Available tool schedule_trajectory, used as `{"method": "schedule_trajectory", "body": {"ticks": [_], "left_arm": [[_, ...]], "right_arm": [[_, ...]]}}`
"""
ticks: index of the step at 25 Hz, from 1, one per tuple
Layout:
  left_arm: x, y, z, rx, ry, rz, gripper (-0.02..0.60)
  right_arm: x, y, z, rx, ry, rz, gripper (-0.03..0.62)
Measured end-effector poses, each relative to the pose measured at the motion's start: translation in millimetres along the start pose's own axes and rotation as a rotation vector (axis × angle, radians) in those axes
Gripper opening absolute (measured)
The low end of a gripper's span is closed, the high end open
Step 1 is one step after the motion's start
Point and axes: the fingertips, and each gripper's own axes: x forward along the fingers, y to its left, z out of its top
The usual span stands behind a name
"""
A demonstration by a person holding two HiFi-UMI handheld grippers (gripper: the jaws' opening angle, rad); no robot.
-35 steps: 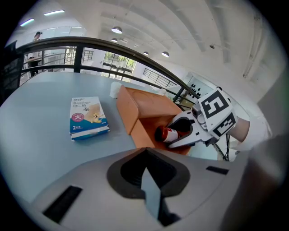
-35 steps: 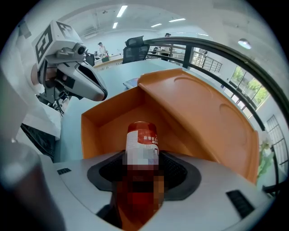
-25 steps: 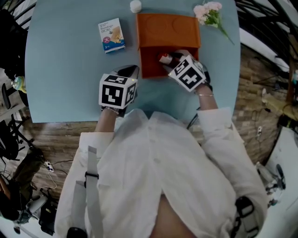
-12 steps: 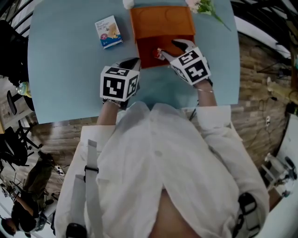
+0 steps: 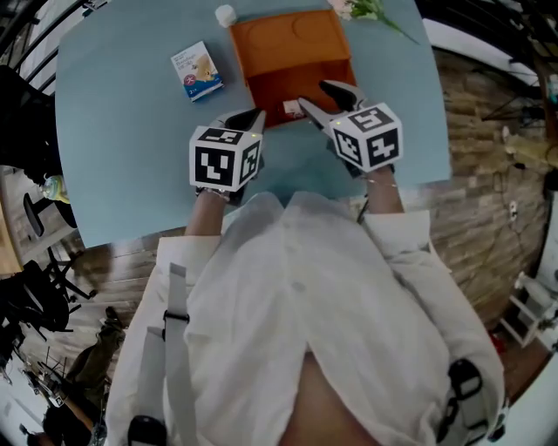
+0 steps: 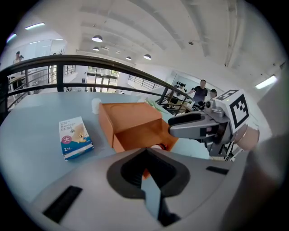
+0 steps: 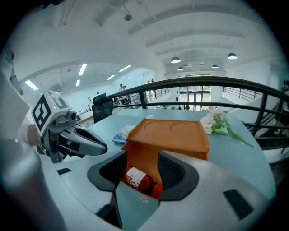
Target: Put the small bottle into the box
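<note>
The orange box [image 7: 176, 133] stands open on the light blue table [image 5: 122, 131], with its lid raised at the side far from the person. The small bottle [image 7: 137, 178], red with a white label, lies on its side on the floor of the box, close to the near edge and touching neither gripper.

The right gripper [image 7: 142, 164] is at the near edge of the box, toward its right half. Its jaws are spread wide and grasp nothing. In the right gripper view the bottle shows through the gap, beyond the fingertips and inside the box. From the head view, one finger ends just beside the bottle and the other reaches over the right part of the box opening.

The left gripper [image 6: 144, 155] hovers just off the box's near left corner, pointing toward the box. Its jaws are drawn together with nothing between them, leaving only a thin slit through which a little orange and table show.

To the left of the box, a little apart from it, a small blue and white carton [image 5: 196, 71] lies flat. A small white round object [image 5: 225, 15] sits by the box's far left corner. A sprig of pale flowers [image 7: 219, 124] lies off the far right corner.
</note>
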Motion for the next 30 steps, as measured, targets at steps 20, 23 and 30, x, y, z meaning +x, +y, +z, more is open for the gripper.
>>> {"method": "schedule_trajectory", "body": {"ticks": [20, 23, 30], "left_arm": [[6, -30, 19, 0.109, -0.056, -0.079, 0.003], [8, -32, 17, 0.089, -0.053, -0.087, 0.003], [9, -31, 6, 0.047, -0.030, -0.090, 0.003]], "right_arm": [[-31, 26, -7, 0.120, -0.167, -0.013, 0.014], [-32, 27, -10, 0.137, -0.164, -0.013, 0.005], [-31, 30, -19, 0.160, -0.146, -0.019, 0.003]]}}
